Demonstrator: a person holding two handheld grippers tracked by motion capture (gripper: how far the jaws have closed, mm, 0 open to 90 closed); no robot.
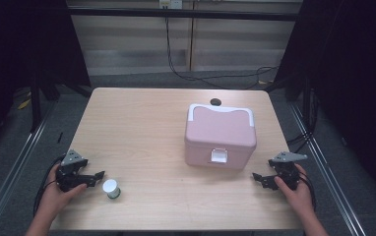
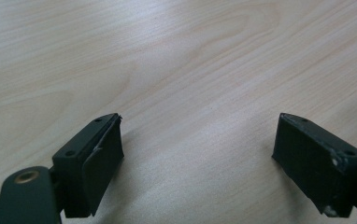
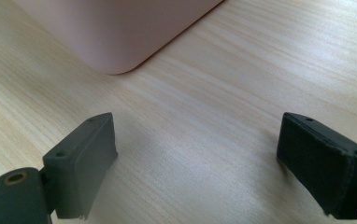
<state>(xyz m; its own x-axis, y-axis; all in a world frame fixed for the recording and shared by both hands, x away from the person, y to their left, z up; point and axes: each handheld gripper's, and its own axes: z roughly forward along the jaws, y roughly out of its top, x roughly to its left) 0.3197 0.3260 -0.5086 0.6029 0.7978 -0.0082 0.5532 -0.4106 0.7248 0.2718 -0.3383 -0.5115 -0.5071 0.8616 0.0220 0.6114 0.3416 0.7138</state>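
My left gripper (image 1: 96, 176) and right gripper (image 1: 258, 178) rest with jaws wide and empty. The small jar (image 1: 111, 188) stands left of the pink box (image 1: 220, 136). I think I must reach the jar next.

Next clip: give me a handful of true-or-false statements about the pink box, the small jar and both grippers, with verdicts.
1. The pink box has its lid shut. True.
2. The left gripper grips the small white-capped jar. False: its jaws are open with nothing between them, and the jar stands just beside them.
3. The right gripper is open. True.
4. The jar sits on top of the box. False: it stands on the table, left of the box and nearer the person.
5. The box's white latch faces the person. True.
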